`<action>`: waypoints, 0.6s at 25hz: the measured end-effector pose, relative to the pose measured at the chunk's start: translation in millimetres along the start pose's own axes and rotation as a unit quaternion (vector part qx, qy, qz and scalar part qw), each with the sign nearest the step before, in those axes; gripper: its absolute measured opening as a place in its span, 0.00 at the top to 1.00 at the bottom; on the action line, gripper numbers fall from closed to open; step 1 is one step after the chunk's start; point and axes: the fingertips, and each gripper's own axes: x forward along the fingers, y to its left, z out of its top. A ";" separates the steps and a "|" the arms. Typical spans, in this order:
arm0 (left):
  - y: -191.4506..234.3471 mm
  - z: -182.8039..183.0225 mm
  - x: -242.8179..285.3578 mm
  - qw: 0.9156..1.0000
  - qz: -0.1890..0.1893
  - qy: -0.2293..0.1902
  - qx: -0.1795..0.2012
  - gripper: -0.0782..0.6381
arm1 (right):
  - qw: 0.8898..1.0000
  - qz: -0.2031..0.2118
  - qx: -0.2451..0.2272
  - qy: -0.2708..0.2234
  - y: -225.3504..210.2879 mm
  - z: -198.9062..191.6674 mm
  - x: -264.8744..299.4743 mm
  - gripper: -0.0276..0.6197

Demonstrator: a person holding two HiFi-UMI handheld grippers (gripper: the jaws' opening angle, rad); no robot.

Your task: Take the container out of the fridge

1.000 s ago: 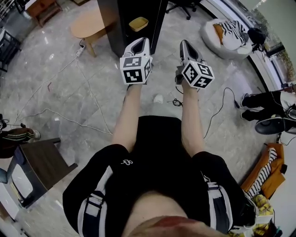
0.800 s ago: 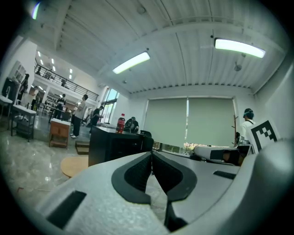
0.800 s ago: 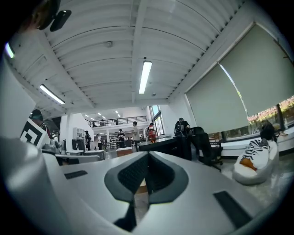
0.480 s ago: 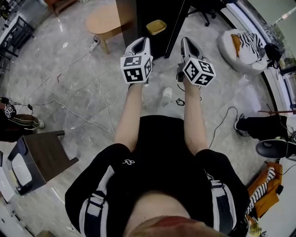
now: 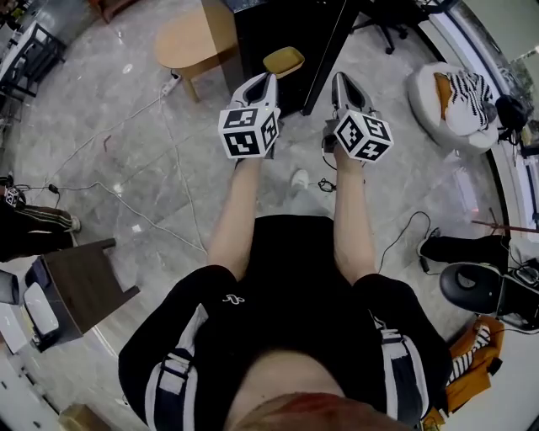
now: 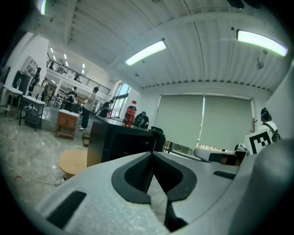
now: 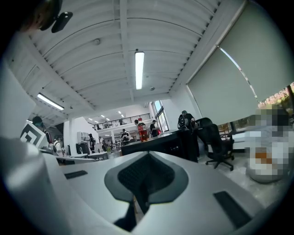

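Observation:
A low black fridge stands ahead on the floor with its door open. A shallow yellow container sits inside it, just past my gripper tips. My left gripper is held at chest height, pointing at the fridge, jaws shut with nothing between them. My right gripper hangs beside it, also shut and empty. In the left gripper view the fridge shows beyond the closed jaws, a red-capped bottle on its top. The right gripper view shows the same fridge and bottle.
A round wooden table stands left of the fridge, with a power strip and cables on the floor. A white beanbag lies at the right. A dark stool is at my left. An office chair stands right of the fridge.
I have moved closer to the fridge; it and the yellow container now lie nearer my gripper tips. Both grippers stay shut and side by side.

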 end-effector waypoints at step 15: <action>44.8 -44.0 157.8 0.990 0.117 0.079 -0.008 0.87 | 0.997 0.050 0.020 0.061 -129.5 -18.5 156.7 0.94</action>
